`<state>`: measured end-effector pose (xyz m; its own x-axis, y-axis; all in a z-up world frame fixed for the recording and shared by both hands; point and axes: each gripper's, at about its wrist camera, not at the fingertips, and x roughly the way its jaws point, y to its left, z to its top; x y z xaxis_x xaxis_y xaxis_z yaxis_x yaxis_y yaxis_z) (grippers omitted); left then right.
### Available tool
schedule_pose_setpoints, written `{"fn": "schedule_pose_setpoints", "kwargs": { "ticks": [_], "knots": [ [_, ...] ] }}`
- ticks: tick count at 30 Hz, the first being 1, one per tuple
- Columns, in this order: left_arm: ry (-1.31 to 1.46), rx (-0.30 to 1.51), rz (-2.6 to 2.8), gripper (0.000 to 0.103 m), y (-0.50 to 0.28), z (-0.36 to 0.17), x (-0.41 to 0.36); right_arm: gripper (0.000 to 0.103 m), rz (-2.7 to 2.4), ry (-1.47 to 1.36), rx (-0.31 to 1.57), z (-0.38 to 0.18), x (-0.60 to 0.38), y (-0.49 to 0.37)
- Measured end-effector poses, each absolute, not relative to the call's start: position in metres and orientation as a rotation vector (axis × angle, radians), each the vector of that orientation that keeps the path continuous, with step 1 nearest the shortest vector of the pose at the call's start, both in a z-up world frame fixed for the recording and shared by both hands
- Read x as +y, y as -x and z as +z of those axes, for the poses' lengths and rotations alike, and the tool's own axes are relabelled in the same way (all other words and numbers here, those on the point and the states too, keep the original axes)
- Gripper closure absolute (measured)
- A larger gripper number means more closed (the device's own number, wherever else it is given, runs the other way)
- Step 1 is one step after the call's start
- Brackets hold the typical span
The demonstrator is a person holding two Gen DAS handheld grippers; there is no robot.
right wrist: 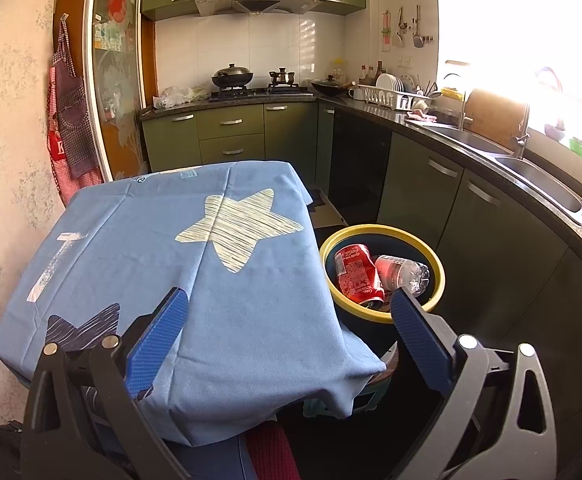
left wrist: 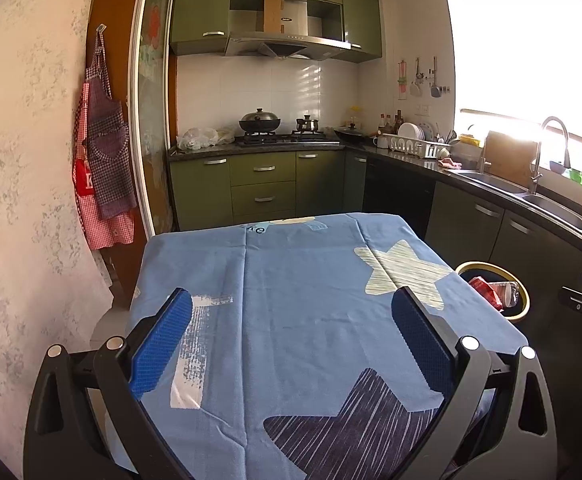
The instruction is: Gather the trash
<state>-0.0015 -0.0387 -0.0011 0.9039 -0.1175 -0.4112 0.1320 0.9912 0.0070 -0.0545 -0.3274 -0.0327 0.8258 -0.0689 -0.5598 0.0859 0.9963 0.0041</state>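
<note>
ribbed blue gripper (right wrist: 291, 316) pads agape; crumpled red can (right wrist: 357, 274) inside round yellow-rimmed bin (right wrist: 437, 268).

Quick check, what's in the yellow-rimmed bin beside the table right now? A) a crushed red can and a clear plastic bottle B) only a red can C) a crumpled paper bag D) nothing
A: the right wrist view shows a crushed red can and a clear plastic bottle lying side by side inside the yellow-rimmed bin, which sits beside the table.

Black gripper (left wrist: 291, 334), blue ribbed pads (left wrist: 163, 344)
</note>
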Motion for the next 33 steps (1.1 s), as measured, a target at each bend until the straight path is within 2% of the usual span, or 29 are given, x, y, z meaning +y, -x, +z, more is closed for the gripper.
{"fn": "schedule_pose_setpoints", "kwargs": {
  "ticks": [33],
  "knots": [
    [-0.054, 0.435, -0.149, 0.005, 0.0036, -0.0053, -0.0473, 0.007, -0.077, -0.033, 0.602, -0.0357, -0.3267, 0.0518]
  ]
}}
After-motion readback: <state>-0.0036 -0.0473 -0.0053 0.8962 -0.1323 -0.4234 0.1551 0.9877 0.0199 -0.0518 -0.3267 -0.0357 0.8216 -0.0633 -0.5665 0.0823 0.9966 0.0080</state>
